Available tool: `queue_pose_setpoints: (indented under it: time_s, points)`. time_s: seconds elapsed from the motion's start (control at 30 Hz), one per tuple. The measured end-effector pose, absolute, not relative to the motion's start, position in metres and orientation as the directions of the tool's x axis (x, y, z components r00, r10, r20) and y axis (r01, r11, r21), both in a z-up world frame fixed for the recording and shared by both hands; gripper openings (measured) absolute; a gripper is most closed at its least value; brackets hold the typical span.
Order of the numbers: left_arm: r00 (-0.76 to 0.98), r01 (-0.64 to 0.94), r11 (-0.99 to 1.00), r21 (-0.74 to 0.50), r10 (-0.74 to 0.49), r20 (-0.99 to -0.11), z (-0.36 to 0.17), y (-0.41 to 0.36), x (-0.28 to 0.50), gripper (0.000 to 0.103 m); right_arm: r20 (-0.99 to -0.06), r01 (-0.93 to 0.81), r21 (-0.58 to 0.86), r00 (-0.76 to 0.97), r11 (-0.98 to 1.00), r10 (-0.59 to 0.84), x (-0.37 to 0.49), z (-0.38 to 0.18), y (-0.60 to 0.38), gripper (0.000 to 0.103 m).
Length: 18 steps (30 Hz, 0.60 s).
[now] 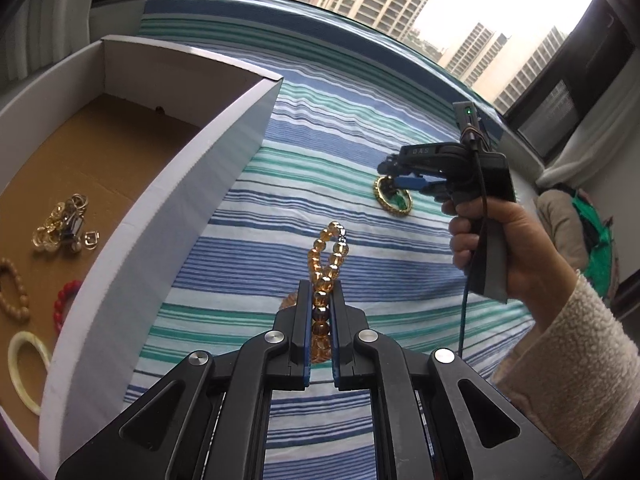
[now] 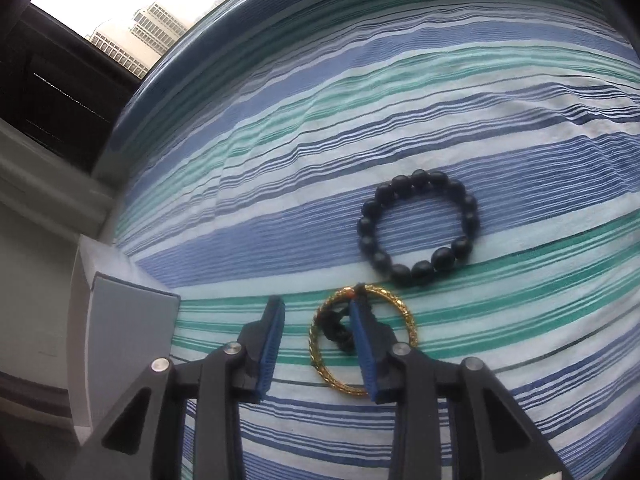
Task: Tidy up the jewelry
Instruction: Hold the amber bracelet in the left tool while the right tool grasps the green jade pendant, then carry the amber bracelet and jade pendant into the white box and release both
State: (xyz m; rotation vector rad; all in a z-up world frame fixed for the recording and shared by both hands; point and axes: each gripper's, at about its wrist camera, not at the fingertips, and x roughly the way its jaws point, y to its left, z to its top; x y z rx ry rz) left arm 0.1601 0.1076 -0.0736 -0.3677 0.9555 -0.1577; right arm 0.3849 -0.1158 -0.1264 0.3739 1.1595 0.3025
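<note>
On the striped bedspread [image 1: 320,128], the left claw [image 1: 321,292] is clenched on a string of amber beads [image 1: 326,264], and most of the loop sticks up past the tips. If the squeeze is only on one or two round beads, they could roll out and the string could fall on the bed before it gets to the white box [image 1: 168,216] beside it, where other jewelry [image 1: 66,224] already lies. Over by the window side, the right claw [image 2: 318,316] is partly spread with nothing pinched. One finger [image 2: 362,340] sits over the middle of the gold ring bracelet [image 2: 408,320], with the other finger outside it. Closing like this might only catch the dark tassel, or push the gold ring sideways into the dark bead bracelet [image 2: 420,228] that lies just behind it.
</note>
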Motion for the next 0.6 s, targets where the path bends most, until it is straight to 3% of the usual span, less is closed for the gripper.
queue_pose_setpoints:
  time_s: [0.1,0.17,0.6]
  points:
    - [0.569,-0.034,0.923,-0.383,-0.297,-0.767,-0.075,0.111,0.158,0.005,-0.867,-0.044,0.335,0.378,0.941,0.326,0.384,-0.136,-0.097,0.028]
    - [0.574,-0.030,0.922,-0.387,-0.301,-0.761,-0.072,0.112,0.154,0.005,-0.867,-0.033,0.305,0.404,0.952,0.292,0.379,-0.134,-0.096,0.008]
    - [0.640,-0.021,0.880,-0.475,-0.353,-0.682,-0.012,0.131,0.126,0.005,-0.743,-0.279,0.305,0.528,0.910,0.411,0.320,-0.017,-0.117,0.008]
